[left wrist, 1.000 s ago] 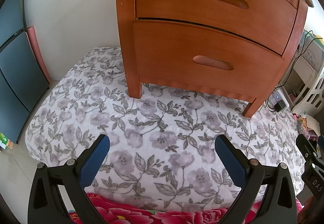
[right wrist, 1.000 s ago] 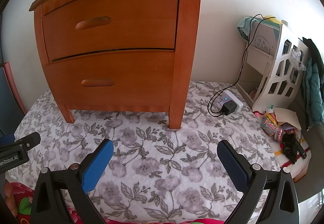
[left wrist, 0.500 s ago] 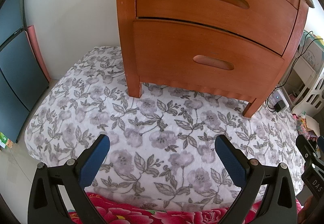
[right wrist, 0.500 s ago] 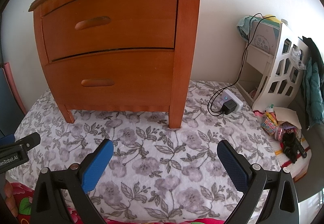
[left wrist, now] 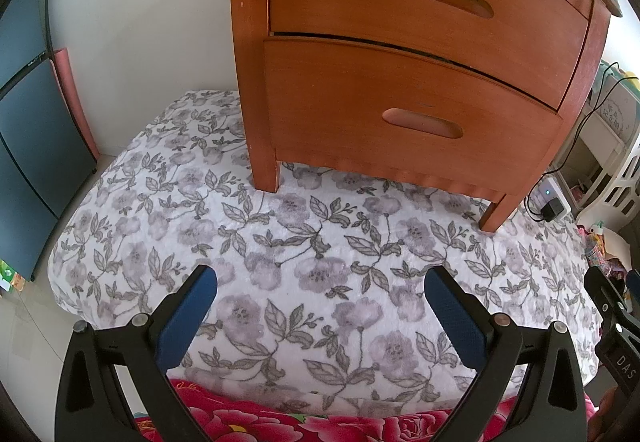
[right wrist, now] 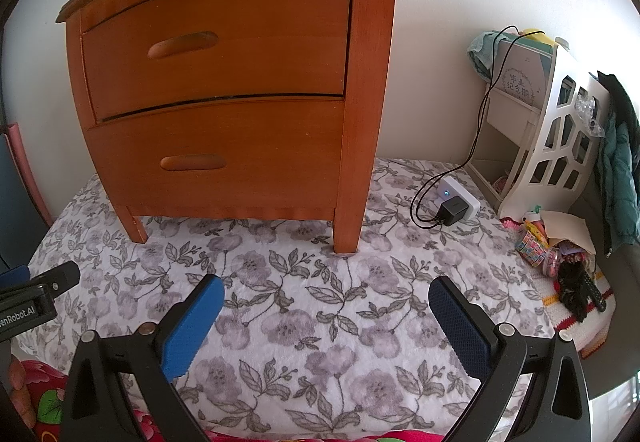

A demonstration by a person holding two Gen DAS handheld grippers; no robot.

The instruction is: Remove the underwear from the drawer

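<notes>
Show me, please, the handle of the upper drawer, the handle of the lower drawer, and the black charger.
upper drawer handle [right wrist: 182, 44], right wrist view, middle of the grip
lower drawer handle [right wrist: 193, 162], right wrist view, middle of the grip
black charger [right wrist: 453, 212], right wrist view, its front face

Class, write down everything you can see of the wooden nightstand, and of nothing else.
The nightstand is orange-brown wood with a curved front and a worn top edge. It has two drawers, upper and lower, both shut, each with a long oval wooden handle. It stands upright on short legs on a flowered blanket, its back toward a white wall. Neither claw touches it.
</notes>
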